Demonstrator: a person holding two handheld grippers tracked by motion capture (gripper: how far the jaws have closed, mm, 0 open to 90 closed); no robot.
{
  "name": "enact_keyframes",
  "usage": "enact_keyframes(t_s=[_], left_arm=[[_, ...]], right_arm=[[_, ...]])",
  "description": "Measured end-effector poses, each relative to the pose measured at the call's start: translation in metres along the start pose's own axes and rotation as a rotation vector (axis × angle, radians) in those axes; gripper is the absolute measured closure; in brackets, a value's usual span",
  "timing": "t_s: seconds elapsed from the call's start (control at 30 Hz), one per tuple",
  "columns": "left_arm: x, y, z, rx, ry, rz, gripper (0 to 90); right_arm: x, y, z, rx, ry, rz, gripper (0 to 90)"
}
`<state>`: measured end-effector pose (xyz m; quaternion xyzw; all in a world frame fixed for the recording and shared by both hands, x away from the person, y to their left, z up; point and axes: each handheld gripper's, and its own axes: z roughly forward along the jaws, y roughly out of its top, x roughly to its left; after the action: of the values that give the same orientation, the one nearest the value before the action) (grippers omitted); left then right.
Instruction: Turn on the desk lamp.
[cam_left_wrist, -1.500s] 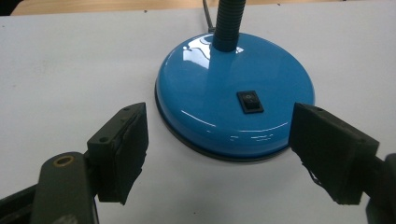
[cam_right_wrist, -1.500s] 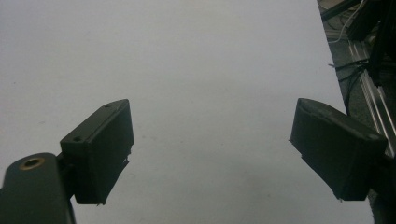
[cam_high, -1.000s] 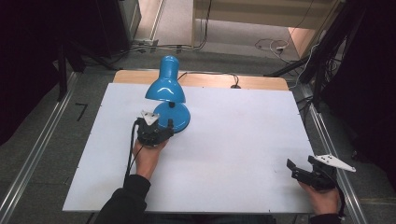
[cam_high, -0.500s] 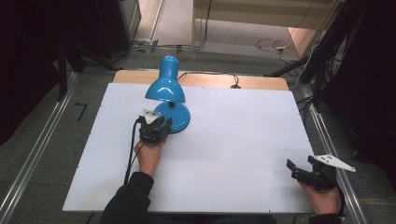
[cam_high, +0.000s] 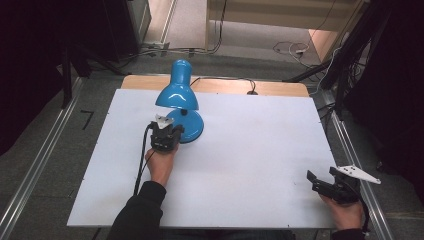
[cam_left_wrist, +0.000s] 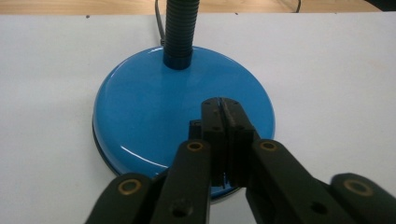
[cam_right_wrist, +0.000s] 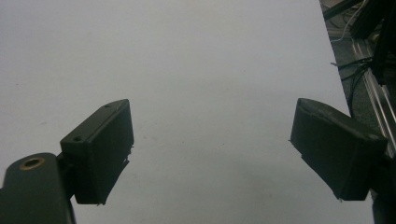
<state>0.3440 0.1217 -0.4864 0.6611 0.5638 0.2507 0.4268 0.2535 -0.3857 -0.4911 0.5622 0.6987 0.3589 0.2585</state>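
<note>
A blue desk lamp stands at the back left of the white table, its shade (cam_high: 176, 95) tipped forward over its round base (cam_high: 192, 127). My left gripper (cam_high: 170, 131) reaches onto the near edge of that base (cam_left_wrist: 154, 107). In the left gripper view its jaws (cam_left_wrist: 224, 107) have just been closing and now meet flat over the glossy base, with nothing between the pads. The black ribbed neck (cam_left_wrist: 180, 28) rises behind them. My right gripper (cam_high: 320, 176) rests low at the table's front right corner, its jaws (cam_right_wrist: 210, 149) wide open over bare white surface.
The white tabletop (cam_high: 250, 150) lies on a wooden board whose far edge (cam_high: 225, 86) shows behind the lamp. The lamp's black cord (cam_high: 225, 80) runs along that edge. Metal rails (cam_high: 350, 150) and cables flank the table on the floor.
The left gripper's jaws have closed together at the lamp base, and the hand has barely shifted. The right hand and its gripper have stayed put.
</note>
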Motion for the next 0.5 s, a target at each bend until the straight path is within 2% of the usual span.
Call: enact_keyframes(t_s=[0.27,0.5], left_arm=[[-0.0018,0.0048,0.0033,0.004,-0.012,-0.002,90.0],[-0.003,0.0056,0.0047,-0.004,-0.003,0.002,90.0]], right_arm=[[0.0005,-0.0001,0.0005,0.006,0.002,0.003,11.8],[-0.0005,-0.0003,0.0014,0.007,0.004,-0.003,11.8]])
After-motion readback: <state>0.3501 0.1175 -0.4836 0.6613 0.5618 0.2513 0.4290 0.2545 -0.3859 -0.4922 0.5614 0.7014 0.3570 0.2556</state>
